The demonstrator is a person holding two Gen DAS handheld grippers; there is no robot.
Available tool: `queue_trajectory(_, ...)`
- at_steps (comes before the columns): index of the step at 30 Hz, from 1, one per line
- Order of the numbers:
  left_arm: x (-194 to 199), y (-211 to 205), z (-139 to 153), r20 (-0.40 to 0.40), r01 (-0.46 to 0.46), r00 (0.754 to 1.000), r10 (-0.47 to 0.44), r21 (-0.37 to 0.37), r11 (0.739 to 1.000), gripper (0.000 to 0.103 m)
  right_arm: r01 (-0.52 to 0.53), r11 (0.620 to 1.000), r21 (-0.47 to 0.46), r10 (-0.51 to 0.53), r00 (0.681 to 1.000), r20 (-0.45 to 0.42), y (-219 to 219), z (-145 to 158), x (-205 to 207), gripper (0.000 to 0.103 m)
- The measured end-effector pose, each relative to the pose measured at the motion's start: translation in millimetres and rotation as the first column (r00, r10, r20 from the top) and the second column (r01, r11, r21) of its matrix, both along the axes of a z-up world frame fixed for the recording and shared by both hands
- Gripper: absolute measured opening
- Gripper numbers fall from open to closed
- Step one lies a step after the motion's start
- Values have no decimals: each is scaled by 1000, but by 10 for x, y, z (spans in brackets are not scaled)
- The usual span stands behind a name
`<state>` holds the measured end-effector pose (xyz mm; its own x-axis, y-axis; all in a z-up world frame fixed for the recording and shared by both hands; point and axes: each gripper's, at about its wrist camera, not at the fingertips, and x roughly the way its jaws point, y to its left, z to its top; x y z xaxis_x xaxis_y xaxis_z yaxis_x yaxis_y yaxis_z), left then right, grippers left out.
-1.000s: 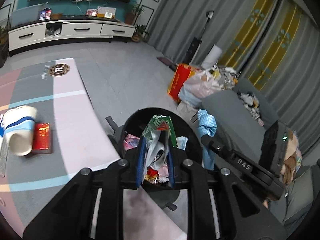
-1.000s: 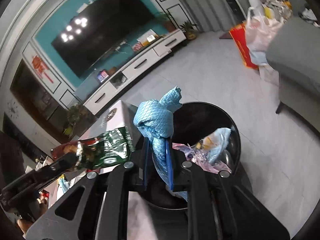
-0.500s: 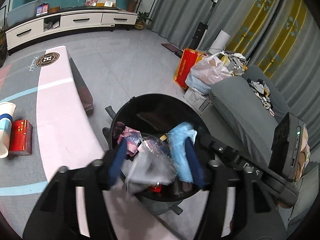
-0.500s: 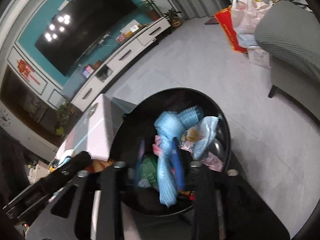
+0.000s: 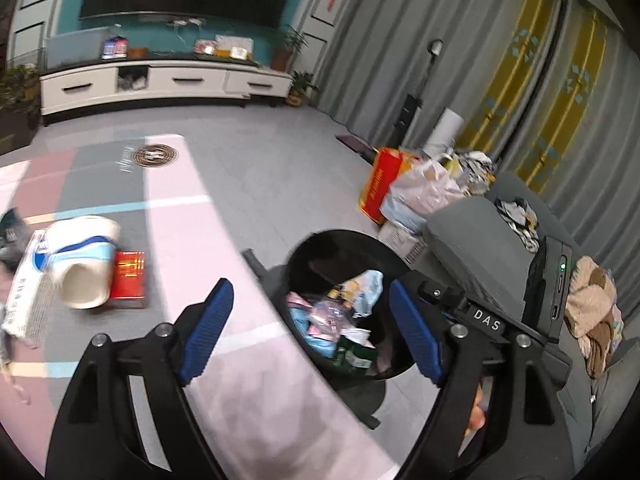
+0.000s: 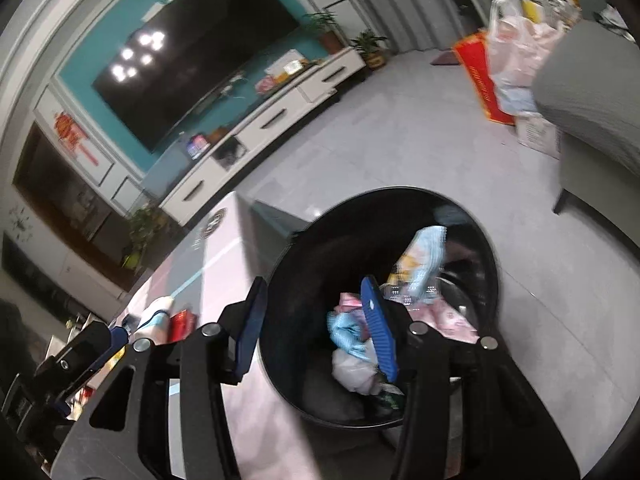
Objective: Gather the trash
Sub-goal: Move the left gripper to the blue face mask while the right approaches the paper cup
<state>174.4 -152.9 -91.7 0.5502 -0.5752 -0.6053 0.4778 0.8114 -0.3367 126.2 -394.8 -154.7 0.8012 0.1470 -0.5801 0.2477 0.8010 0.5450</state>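
A black round bin [image 5: 320, 246] [image 6: 486, 236] stands beside the pink table [image 5: 192, 248] [image 6: 224, 240]; it holds wrappers, a green packet [image 5: 354, 354] and a blue cloth [image 6: 344, 330]. My left gripper [image 5: 310, 330] hangs over the table edge and the bin's near rim, its jaws still opening, nothing between them. My right gripper [image 6: 316, 324] is above the bin's left rim, jaws also opening and empty. On the table lie a white and blue paper cup [image 5: 82, 260] on its side and a red box [image 5: 129, 275].
A grey sofa [image 5: 472, 236] [image 6: 592, 92] stands right of the bin, with plastic bags [image 5: 424, 192] and a red bag [image 5: 380, 184] on the floor behind it. A white TV cabinet [image 5: 160, 84] lines the far wall. A white packet [image 5: 24, 284] lies at the table's left.
Both grippers let go: the green packet and wrapper dropped from the left, the blue cloth from the right, into the bin. Both jaws widened. The left view swung left toward the table.
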Motion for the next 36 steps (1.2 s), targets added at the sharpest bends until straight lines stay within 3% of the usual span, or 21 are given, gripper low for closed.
queue_trajectory(6, -127, 831, 81, 25, -137, 990, 137, -3, 991, 84, -107, 994, -34, 108, 994, 32, 412, 132, 134, 51)
queue_trajectory(8, -170, 1173, 84, 31, -196, 980, 196, -6, 981, 84, -153, 987, -50, 155, 987, 35, 593, 164, 190, 57)
queue_trajectory(13, -244, 1951, 13, 20, -338, 941, 338, 12, 941, 84, -247, 966, -75, 251, 967, 40, 1023, 207, 283, 59)
queue_trajectory(18, -257, 2661, -246, -66, -443, 895, 442, 1, 897, 84, -342, 937, -77, 344, 939, 20, 1483, 193, 439, 59)
queue_trajectory(26, -133, 3111, -591, -183, -470, 875, 448, -104, 877, 84, -431, 899, -82, 430, 902, -22, 2083, 109, 664, 60)
queue_trajectory(36, 203, 3144, -676, -237, -479, 868, 436, -177, 859, 84, -428, 904, 11, 428, 904, -19, 2416, -14, 1004, 61)
